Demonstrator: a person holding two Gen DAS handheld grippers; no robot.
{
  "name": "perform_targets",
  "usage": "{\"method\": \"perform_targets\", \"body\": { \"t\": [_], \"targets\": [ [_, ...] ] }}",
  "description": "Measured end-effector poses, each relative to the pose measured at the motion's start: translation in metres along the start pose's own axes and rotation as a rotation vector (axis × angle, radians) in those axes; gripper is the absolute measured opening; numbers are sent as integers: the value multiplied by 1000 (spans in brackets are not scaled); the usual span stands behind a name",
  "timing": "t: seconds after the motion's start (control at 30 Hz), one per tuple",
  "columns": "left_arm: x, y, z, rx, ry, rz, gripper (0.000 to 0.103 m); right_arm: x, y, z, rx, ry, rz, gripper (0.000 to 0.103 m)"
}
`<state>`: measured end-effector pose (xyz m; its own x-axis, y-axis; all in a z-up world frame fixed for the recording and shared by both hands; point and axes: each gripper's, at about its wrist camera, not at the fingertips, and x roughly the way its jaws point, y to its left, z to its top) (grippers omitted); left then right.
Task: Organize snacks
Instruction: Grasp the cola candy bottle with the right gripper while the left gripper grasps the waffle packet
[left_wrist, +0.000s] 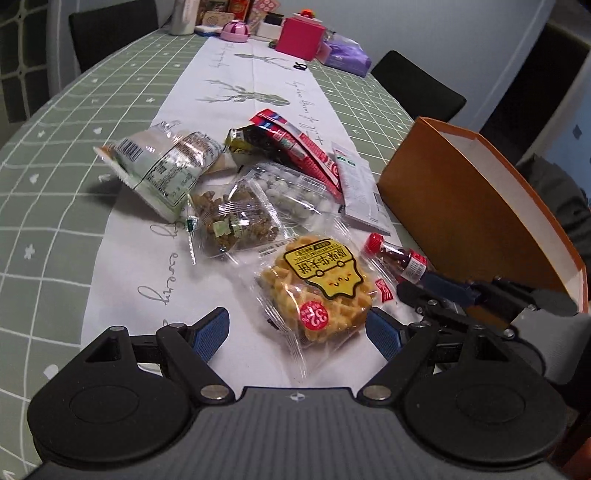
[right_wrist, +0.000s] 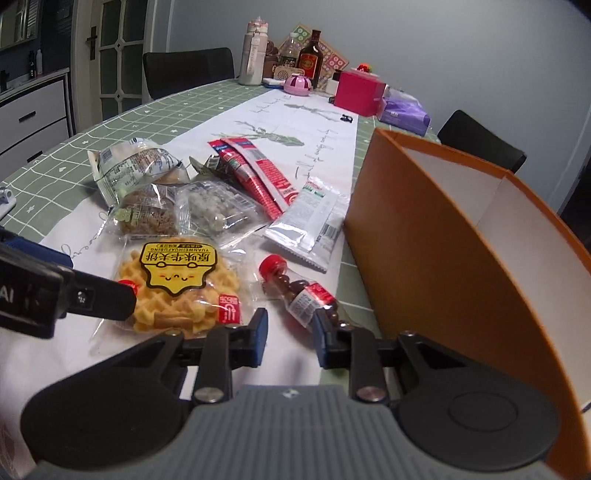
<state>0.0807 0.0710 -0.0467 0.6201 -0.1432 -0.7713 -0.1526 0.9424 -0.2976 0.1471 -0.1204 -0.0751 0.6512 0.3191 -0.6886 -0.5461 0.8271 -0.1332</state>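
Waffle pack (left_wrist: 317, 291), clear wrap, yellow label, flat on table (left_wrist: 74, 229) runner nearest left tongs (left_wrist: 295, 332), spread wide, empty, straddling its near edge. Right tongs (right_wrist: 290, 334) parted, empty, at small candy bottle (right_wrist: 303, 295) beside orange box (right_wrist: 443, 258). Other snack packs beyond.

Counted on the runner: one waffle pack (left_wrist: 317, 291), one small candy bottle (left_wrist: 397, 258) with red cap, one clear pack of brown clusters (left_wrist: 236, 221), one clear pack of pale balls (left_wrist: 291, 192), one green-and-white bag (left_wrist: 159, 166), one dark crumpled wrapper (left_wrist: 243, 142), two red stick packs (right_wrist: 255, 177), one silver sachet (right_wrist: 310, 225). Nine snacks in all. One orange box (right_wrist: 424, 251), open-topped. Two grippers: left (left_wrist: 295, 332), right (right_wrist: 290, 332). Two black chairs (left_wrist: 417, 85) seen from the left wrist view. At the far end: one pink box (right_wrist: 360, 92), one purple pack (right_wrist: 404, 110), one brown bottle (right_wrist: 309, 59).
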Motion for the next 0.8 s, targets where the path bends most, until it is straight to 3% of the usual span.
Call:
{"method": "perform_targets", "body": {
  "t": [0.27, 0.53, 0.67, 0.8],
  "targets": [
    [12, 12, 2, -58, 19, -21, 98, 6, 21, -1, -14, -18, 102, 21],
    [27, 4, 7, -20, 44, 127, 98, 1, 36, -3, -13, -25, 215, 21],
    [34, -4, 7, 19, 56, 172, 101, -4, 35, -3, -44, -42, 192, 22],
    [37, -5, 9, 19, 66, 189, 102, -11, 35, -4, -163, -123, 70, 32]
  ]
}}
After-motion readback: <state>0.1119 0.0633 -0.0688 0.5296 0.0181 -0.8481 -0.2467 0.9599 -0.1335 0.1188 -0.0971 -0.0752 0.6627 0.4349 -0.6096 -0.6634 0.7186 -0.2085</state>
